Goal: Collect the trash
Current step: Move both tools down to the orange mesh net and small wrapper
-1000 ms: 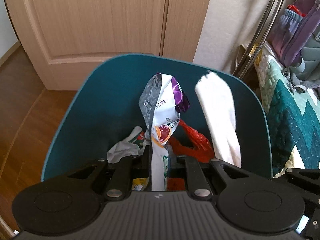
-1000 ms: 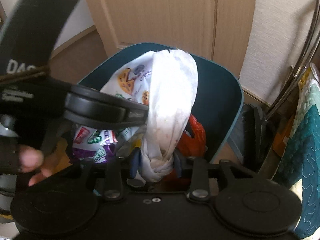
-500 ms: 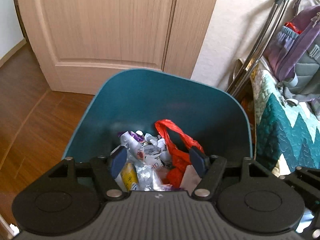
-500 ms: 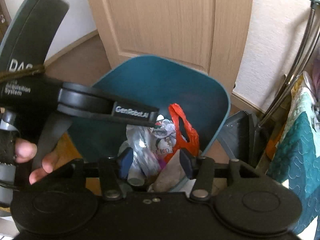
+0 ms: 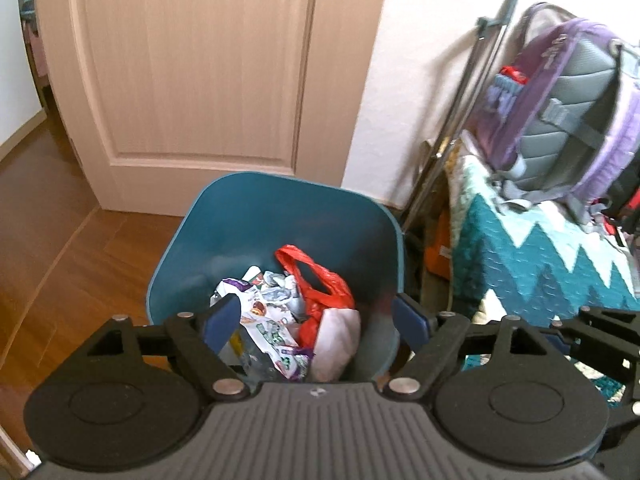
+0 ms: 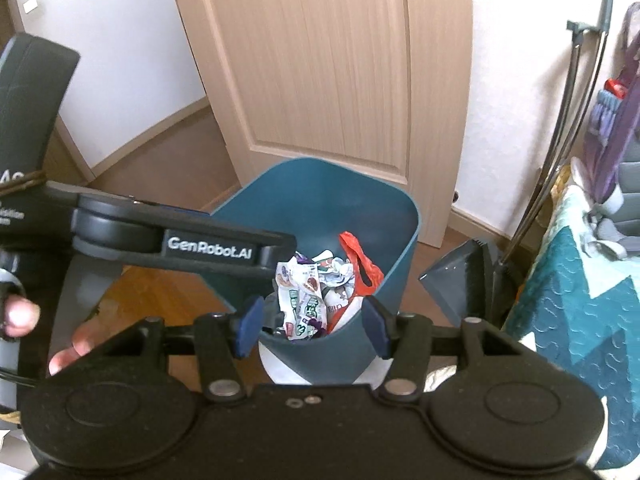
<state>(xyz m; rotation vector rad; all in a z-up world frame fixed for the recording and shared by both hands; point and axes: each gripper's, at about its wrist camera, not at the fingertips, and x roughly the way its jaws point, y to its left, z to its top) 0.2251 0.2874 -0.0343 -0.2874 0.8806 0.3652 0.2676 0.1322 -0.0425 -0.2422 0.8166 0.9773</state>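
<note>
Blue-padded tools hang open over the teal bin, both empty.

Left tool (image 5: 318,322) and right tool (image 6: 312,326) tilt steeply down, jaws just opened wide, nothing between them. One teal bin (image 5: 280,216) stands on the wooden floor (image 5: 60,272) below the door (image 5: 200,72) at twelve o'clock. Inside lie one red plastic bag (image 5: 320,284), one white wad (image 5: 336,336) and several printed wrappers (image 5: 268,320). In the right wrist view, the left tool's arm at nine o'clock reads "GenRobot.AI", fingers (image 6: 20,316) gripping beneath. One purple backpack (image 5: 560,112) sits at two o'clock.
</note>
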